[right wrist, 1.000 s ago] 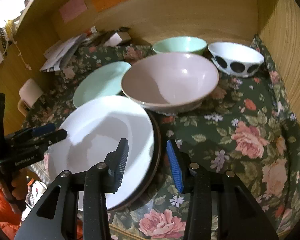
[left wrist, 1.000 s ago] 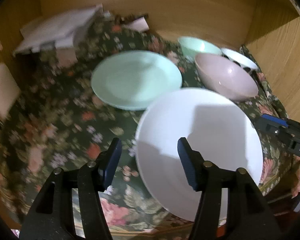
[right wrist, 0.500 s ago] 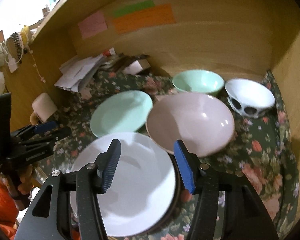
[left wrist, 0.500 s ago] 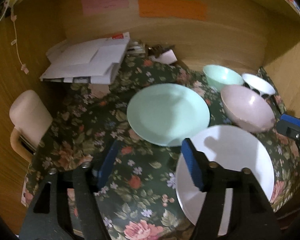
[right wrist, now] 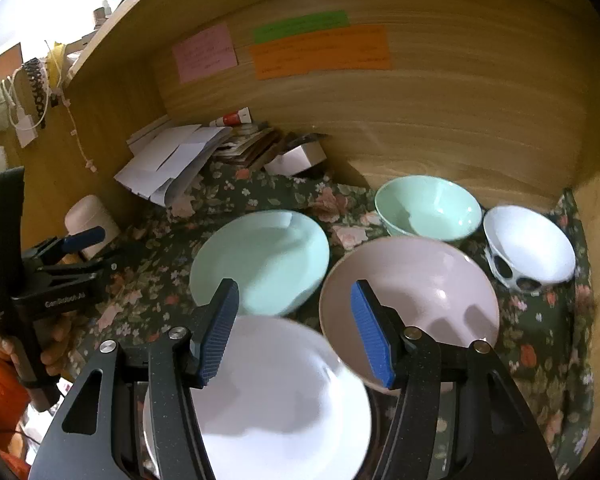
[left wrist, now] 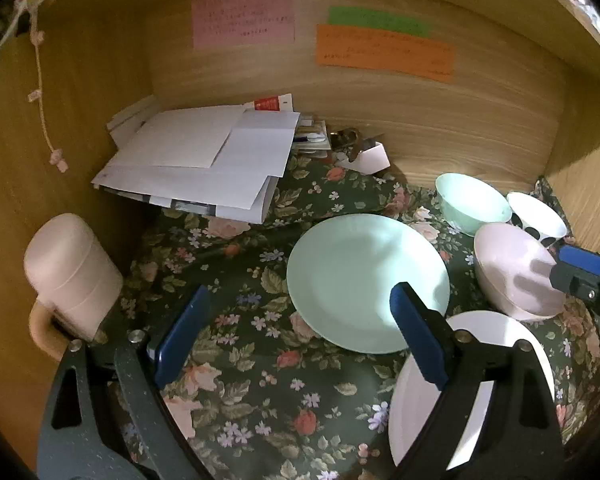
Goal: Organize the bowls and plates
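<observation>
Just below right fingers [right wrist: 220, 332], white plate [right wrist: 276, 396]

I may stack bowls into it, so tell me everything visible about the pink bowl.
The pink bowl is the widest of the three bowls: pale pink, glossy, ceramic-looking, upright and empty, on the floral cloth. It sits right of the mint plate, in front of the mint bowl. Its near rim overlaps the white plate in view; contact is unclear.
</observation>
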### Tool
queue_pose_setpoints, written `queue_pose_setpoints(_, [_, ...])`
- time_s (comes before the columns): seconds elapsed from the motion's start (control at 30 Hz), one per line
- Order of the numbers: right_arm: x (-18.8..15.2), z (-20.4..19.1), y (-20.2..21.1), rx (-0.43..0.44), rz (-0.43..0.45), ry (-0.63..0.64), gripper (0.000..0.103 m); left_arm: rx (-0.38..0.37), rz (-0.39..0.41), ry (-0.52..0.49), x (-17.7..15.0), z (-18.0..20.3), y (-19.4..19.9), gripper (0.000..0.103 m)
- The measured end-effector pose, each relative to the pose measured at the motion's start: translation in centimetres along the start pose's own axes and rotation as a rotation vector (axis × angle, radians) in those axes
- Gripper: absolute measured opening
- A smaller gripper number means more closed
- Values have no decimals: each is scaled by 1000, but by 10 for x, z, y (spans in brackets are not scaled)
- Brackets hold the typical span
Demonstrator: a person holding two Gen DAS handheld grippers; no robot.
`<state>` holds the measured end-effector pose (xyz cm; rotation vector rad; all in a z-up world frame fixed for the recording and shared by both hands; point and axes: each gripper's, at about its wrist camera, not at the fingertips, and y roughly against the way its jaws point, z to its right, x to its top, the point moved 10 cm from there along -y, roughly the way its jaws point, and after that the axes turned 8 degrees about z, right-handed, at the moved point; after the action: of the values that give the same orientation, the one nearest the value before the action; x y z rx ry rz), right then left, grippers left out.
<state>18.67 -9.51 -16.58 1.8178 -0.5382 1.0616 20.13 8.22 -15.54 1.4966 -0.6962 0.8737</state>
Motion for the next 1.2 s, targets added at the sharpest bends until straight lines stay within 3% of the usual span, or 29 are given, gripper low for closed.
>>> queue_pose_setpoints(0.17, [10, 3, -18, -3, -19, 23, 55, -31, -41, 46, 0, -8, -17, 92])
queue_pose_setpoints(0.47, [11, 10, -68, -20, -118, 71, 55, -17, -80, 100, -11, -23, -44, 92])
queue_pose_setpoints(0.9, [-3, 19, -128, 3, -286, 78, 55, 10, -118, 51, -30, -25, -75, 92])
queue_pose_setpoints(1.2, [-8, 23, -159, 23, -396, 72, 34, -23, -172, 47, -37, -19, -93, 83])
